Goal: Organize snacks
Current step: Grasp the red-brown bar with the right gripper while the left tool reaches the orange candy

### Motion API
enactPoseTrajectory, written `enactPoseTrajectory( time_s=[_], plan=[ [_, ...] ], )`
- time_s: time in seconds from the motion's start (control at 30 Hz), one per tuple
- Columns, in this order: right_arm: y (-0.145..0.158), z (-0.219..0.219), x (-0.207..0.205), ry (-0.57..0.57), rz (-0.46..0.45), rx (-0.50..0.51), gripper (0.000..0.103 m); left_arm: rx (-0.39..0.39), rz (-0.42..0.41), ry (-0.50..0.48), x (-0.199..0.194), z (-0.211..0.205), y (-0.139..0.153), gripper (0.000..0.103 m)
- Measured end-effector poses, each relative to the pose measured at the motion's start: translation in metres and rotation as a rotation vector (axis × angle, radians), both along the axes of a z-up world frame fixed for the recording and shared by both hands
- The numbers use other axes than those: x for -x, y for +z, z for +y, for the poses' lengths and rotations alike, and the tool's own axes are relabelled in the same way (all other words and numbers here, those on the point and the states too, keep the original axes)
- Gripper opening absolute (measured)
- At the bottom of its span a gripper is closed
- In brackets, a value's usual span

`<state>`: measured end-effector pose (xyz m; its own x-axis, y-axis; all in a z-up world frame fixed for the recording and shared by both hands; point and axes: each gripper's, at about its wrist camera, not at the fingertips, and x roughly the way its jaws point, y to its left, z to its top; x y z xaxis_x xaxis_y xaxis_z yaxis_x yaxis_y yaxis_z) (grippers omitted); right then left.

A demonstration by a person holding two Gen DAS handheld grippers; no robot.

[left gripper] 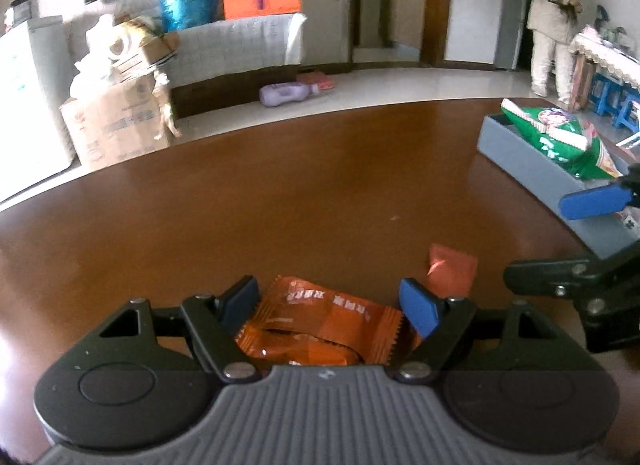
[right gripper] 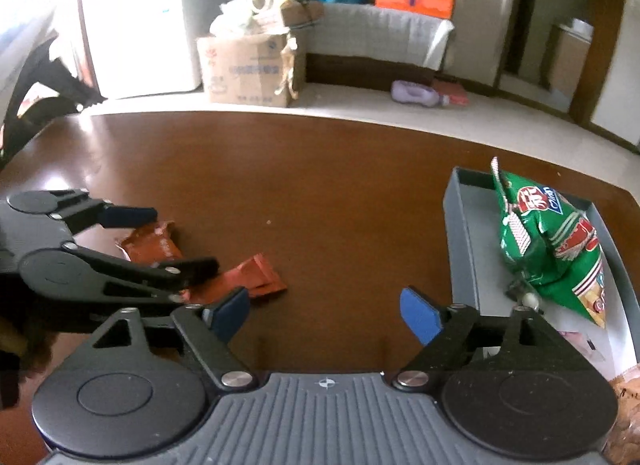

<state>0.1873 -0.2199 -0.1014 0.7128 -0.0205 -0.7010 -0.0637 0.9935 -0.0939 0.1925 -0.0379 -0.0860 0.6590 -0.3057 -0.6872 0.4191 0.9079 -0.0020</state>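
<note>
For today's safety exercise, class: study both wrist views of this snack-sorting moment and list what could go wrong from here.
1. The left tool straddles one orange packet, open; a second packet lies close by and could get nudged or caught as it closes.
2. The green bag stands tall above the grey tray wall, so it may tip out when more snacks go in.
3. The right tool is near the left one; they might collide.

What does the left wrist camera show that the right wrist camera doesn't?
Only the left wrist view shows a person in pale clothes standing by a fridge, and blue plastic stools.

Only the right wrist view shows the whole open left tool over the packets.

Both show the brown wooden table, two orange foil snack packets, the grey tray holding a green crisp bag, and the purple bottle on the floor.
</note>
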Motion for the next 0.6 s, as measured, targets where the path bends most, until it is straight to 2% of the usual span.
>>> enactPoseTrajectory(
  time_s=[0.13, 0.2, 0.37, 0.53, 0.6],
  plan=[
    [-0.001, 0.009, -0.004, -0.006, 0.006, -0.009, 0.090, -0.006, -0.011, 0.084, 0.003, 0.026, 0.000, 0.079],
    [-0.004, 0.019, -0.005, -0.004, 0.004, -0.005, 0.095, -0.011, -0.022, 0.102, 0.007, 0.035, 0.000, 0.079],
    [-0.020, 0.062, -0.009, 0.015, 0.001, 0.102, 0.102, -0.022, -0.019, 0.118, 0.018, 0.051, 0.001, 0.079],
    [-0.032, 0.088, -0.008, 0.012, -0.044, 0.171, 0.103, -0.028, -0.016, 0.138, 0.023, 0.071, 0.005, 0.079],
    [-0.033, 0.088, -0.006, 0.045, -0.054, 0.194, 0.103, -0.020, -0.002, 0.141, 0.027, 0.078, 0.004, 0.080]
  ],
)
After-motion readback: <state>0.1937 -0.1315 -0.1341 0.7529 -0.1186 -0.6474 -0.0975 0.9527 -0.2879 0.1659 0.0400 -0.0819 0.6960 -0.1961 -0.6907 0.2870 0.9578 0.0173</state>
